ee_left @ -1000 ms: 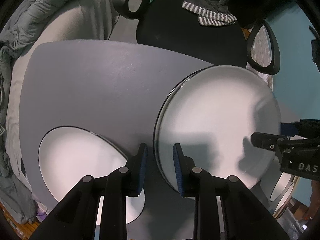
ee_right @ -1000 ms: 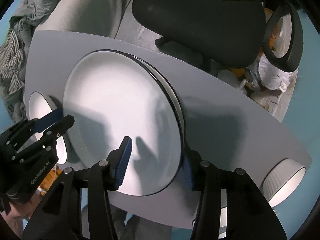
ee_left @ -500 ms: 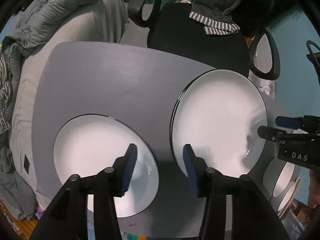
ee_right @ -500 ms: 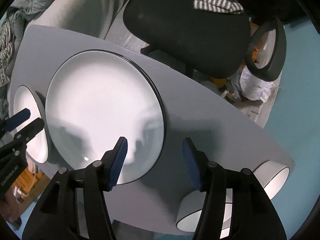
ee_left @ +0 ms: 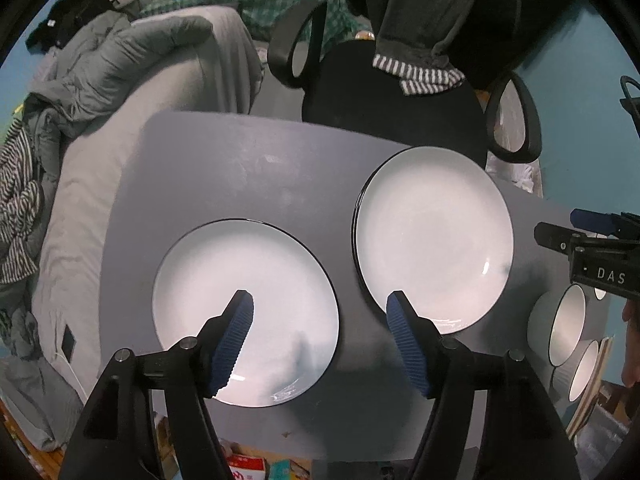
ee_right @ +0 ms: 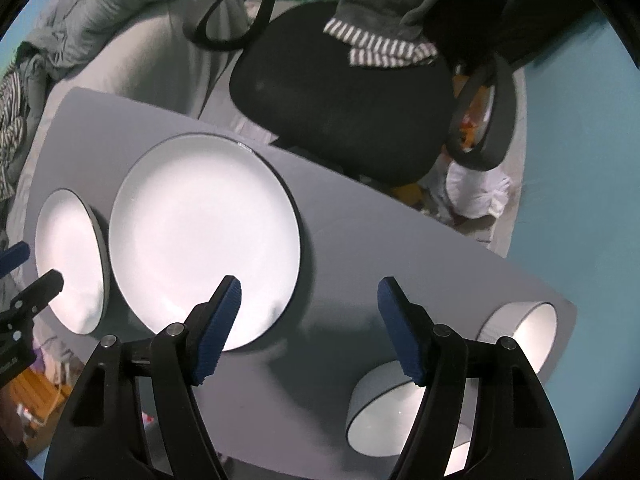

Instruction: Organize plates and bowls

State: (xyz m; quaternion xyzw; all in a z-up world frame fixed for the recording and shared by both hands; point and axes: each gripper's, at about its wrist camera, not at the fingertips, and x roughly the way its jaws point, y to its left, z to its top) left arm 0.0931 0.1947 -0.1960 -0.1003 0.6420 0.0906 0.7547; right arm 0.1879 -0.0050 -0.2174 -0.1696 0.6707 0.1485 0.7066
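Take the grey table as your reference. Beyond its far edge stands one black office chair with a striped garment draped over it.

On the table you have two white plates. The right plate is a stack; a second rim shows at its left edge. The left plate lies just beside it, not touching. Both are empty.

At the table's right end you have two white bowls, empty, near each other.

Your left gripper and right gripper hang above the table, jaws opening, nothing between them.
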